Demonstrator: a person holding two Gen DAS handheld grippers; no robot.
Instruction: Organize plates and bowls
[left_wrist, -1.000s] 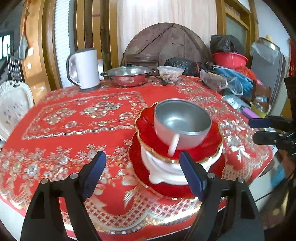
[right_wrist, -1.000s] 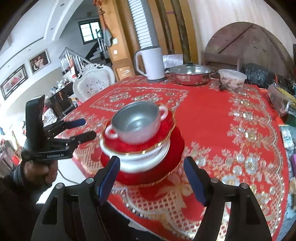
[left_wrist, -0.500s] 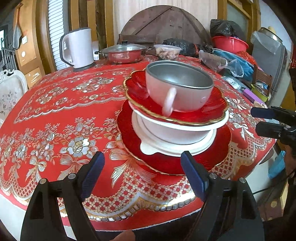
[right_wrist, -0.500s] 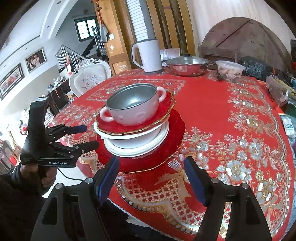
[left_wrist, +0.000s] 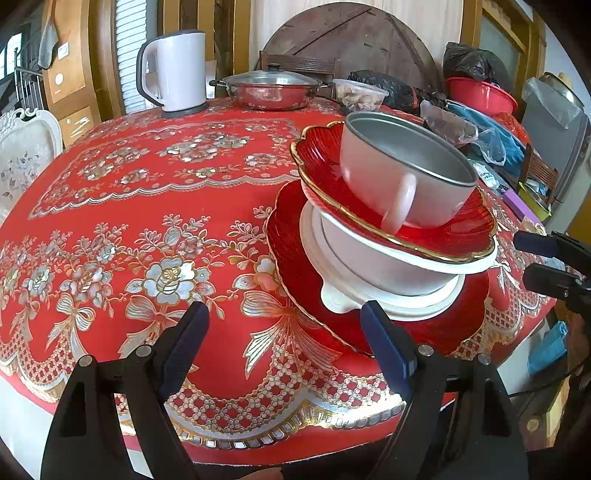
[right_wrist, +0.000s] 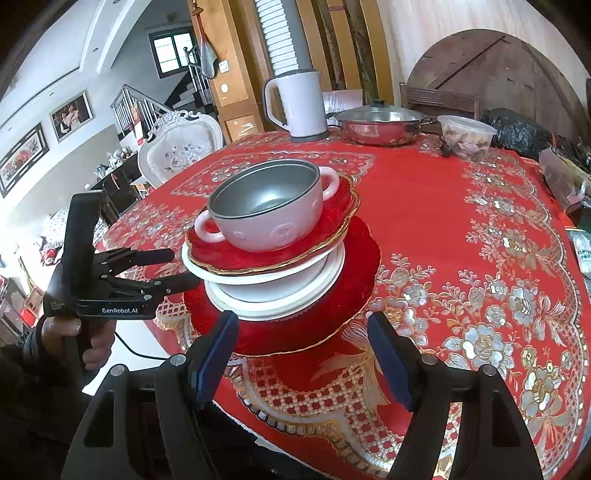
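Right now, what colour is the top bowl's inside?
Grey metal; the bowl shows it best in the right wrist view.

"GenRobot.AI" stands in white on the left gripper (right_wrist: 184, 269) (smaller print beside it unreadable).

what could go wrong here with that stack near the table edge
1. The two-handled bowl sits on a tilted red plate atop a white bowl; a nudge might slide it off.
2. The stack stands on a large red plate close to the table edge, so a push from the open right tongs or left tongs could tip it over.
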